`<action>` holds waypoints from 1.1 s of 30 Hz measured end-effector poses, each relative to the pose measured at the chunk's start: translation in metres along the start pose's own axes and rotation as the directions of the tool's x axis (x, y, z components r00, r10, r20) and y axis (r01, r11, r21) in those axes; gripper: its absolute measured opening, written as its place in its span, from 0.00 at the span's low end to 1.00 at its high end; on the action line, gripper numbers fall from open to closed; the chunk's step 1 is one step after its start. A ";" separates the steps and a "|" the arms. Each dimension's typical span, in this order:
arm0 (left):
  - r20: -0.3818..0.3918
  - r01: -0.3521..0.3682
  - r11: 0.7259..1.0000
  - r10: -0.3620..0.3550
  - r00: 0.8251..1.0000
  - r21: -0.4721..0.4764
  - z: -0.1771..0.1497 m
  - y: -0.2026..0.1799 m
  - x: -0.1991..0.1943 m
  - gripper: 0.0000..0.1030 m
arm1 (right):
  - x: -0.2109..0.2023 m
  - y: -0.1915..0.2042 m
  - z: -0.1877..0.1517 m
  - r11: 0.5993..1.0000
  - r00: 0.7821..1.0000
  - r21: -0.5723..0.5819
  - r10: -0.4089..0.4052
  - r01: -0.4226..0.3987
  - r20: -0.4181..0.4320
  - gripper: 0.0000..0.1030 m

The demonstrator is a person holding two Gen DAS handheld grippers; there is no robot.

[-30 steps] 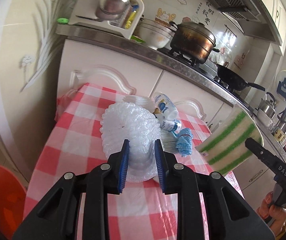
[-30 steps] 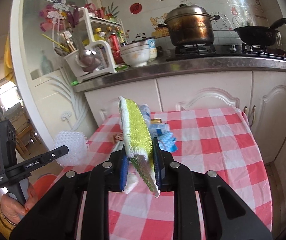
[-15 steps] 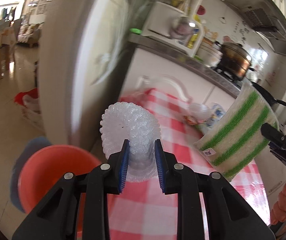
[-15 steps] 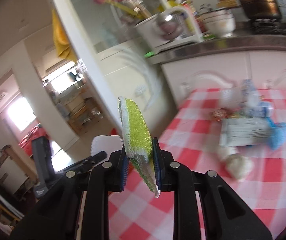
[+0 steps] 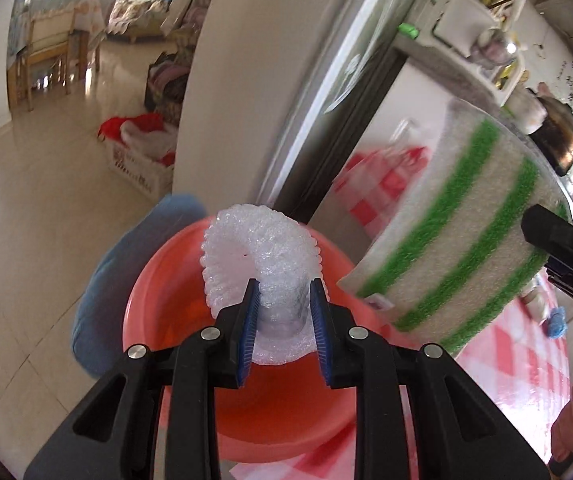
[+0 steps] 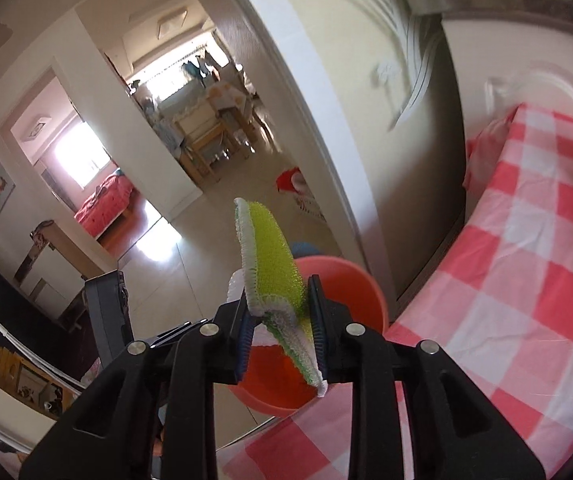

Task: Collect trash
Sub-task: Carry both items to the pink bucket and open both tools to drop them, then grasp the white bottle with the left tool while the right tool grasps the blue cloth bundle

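Observation:
My left gripper point(image 5: 282, 300) is shut on a white foam net sleeve point(image 5: 260, 252) and holds it above an orange-red bucket point(image 5: 158, 280) on the floor. My right gripper point(image 6: 280, 308) is shut on a green-striped scouring sponge point(image 6: 272, 264), which also shows in the left wrist view point(image 5: 458, 244), to the right of the foam net. The right gripper hangs near the bucket's point(image 6: 350, 280) rim, over the table's left end. The left gripper's body point(image 6: 106, 308) shows at the lower left of the right wrist view.
The table with a red-and-white checked cloth point(image 6: 526, 272) lies to the right. A white door frame point(image 5: 222, 92) stands behind the bucket. A blue stool or mat point(image 5: 106, 276) lies beside the bucket. A basket of clothes point(image 5: 138, 148) sits on the tiled floor.
Both grippers swung left, away from the table and the trash on it, to above the orange bucket. Each still holds its item.

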State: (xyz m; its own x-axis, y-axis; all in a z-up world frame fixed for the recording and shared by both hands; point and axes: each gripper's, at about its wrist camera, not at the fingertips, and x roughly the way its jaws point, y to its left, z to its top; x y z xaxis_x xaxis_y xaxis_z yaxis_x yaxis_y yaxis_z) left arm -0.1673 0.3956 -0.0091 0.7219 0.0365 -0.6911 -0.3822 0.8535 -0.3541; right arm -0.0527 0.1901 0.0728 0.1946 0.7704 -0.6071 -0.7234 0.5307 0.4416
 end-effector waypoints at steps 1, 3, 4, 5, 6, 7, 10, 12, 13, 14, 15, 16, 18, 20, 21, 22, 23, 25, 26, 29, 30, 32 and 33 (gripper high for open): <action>-0.015 -0.003 1.000 0.003 1.000 -0.007 -0.002 0.005 0.005 0.27 | 0.009 0.001 -0.002 1.000 1.000 0.000 -0.004 0.004 -0.014 0.31; -0.030 -0.010 1.000 0.010 1.000 -0.009 -0.007 0.007 0.011 0.30 | 0.021 0.000 -0.006 1.000 0.999 0.000 -0.017 0.017 -0.040 0.34; -0.034 -0.023 1.000 0.022 0.999 -0.013 -0.009 0.011 0.016 0.33 | 0.025 -0.001 -0.007 1.000 0.998 0.003 -0.027 0.027 -0.050 0.43; -0.038 -0.025 1.000 0.024 0.999 -0.015 -0.011 0.011 0.018 0.36 | 0.029 -0.002 -0.008 0.999 0.998 0.008 -0.036 0.037 -0.059 0.54; -0.048 -0.025 0.999 0.024 0.999 -0.019 -0.013 0.013 0.020 0.40 | 0.031 -0.003 -0.008 0.999 0.997 0.012 -0.039 0.040 -0.059 0.58; -0.058 -0.035 0.999 0.033 0.998 -0.025 -0.014 0.015 0.022 0.57 | 0.029 -0.004 -0.009 0.999 0.998 0.018 -0.045 0.046 -0.051 0.60; -0.044 -0.050 0.998 0.048 0.998 -0.031 -0.016 0.016 0.018 0.71 | 0.018 -0.006 -0.012 0.996 0.996 0.019 -0.086 0.086 -0.028 0.66; -0.037 -0.055 0.998 0.053 0.998 -0.033 -0.015 0.016 0.012 0.75 | 0.006 -0.009 -0.014 0.995 0.996 0.023 -0.093 0.093 0.008 0.69; -0.021 -0.053 0.998 0.052 0.998 -0.037 -0.015 0.017 0.006 0.79 | -0.002 -0.012 -0.015 0.995 0.995 0.027 -0.094 0.094 0.030 0.71; -0.001 -0.049 0.998 0.049 0.999 -0.041 -0.015 0.016 -0.001 0.79 | -0.010 -0.014 -0.016 0.995 0.993 0.028 -0.102 0.101 0.050 0.76; 0.018 -0.045 0.998 0.046 0.999 -0.041 -0.015 0.015 -0.007 0.81 | -0.022 -0.015 -0.019 0.993 0.990 0.026 -0.117 0.115 0.081 0.78; 0.041 -0.040 0.998 0.042 0.998 -0.039 -0.015 0.013 -0.015 0.87 | -0.031 -0.017 -0.021 0.992 0.986 0.024 -0.126 0.124 0.105 0.80; 0.097 -0.018 1.000 0.020 0.995 -0.024 -0.017 0.010 -0.032 0.88 | -0.051 -0.021 -0.028 0.988 0.976 0.018 -0.151 0.150 0.158 0.80; 0.143 -0.010 1.000 0.011 0.990 -0.010 -0.019 0.002 -0.045 0.89 | -0.071 -0.027 -0.037 0.985 0.965 0.021 -0.175 0.174 0.197 0.83; 0.161 0.000 1.000 0.001 0.987 -0.007 -0.020 -0.001 -0.050 0.89 | -0.081 -0.029 -0.042 0.981 0.957 0.026 -0.191 0.190 0.220 0.84; 0.179 0.016 1.000 -0.015 0.984 -0.003 -0.021 -0.007 -0.057 0.90 | -0.087 -0.033 -0.045 0.979 0.950 0.033 -0.205 0.203 0.235 0.86; 0.185 0.022 1.000 -0.022 0.982 0.001 -0.020 -0.012 -0.060 0.90 | -0.095 -0.036 -0.050 0.977 0.945 0.041 -0.211 0.208 0.251 0.86; 0.189 0.029 0.999 -0.031 0.982 0.015 -0.020 -0.024 -0.067 0.90 | -0.105 -0.043 -0.057 0.975 0.937 0.056 -0.221 0.214 0.272 0.89; 0.192 0.027 0.999 -0.031 0.981 0.021 -0.020 -0.030 -0.070 0.90 | -0.109 -0.047 -0.060 0.974 0.934 0.065 -0.226 0.217 0.278 0.90; 0.177 0.020 0.999 -0.028 0.984 0.050 -0.018 -0.056 -0.072 0.90 | -0.124 -0.064 -0.071 0.970 0.925 0.109 -0.241 0.218 0.292 0.90; 0.171 0.016 0.998 -0.026 0.985 0.062 -0.018 -0.064 -0.071 0.90 | -0.130 -0.067 -0.074 0.968 0.923 0.126 -0.247 0.219 0.296 0.91; 0.157 0.003 0.994 -0.020 0.987 0.107 -0.017 -0.086 -0.070 0.90 | -0.138 -0.078 -0.080 0.962 0.916 0.161 -0.259 0.219 0.305 0.91; 0.145 0.004 0.991 -0.024 0.989 0.130 -0.017 -0.097 -0.068 0.90 | -0.141 -0.084 -0.082 0.960 0.913 0.176 -0.263 0.217 0.311 0.91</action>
State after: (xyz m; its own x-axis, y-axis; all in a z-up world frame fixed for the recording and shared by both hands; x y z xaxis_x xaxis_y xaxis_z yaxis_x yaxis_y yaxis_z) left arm -0.1891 0.3016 0.0621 0.8066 0.0913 -0.5840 -0.3005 0.9141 -0.2721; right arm -0.0737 0.0073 0.0670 0.5740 0.6737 -0.4654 -0.5358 0.7388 0.4087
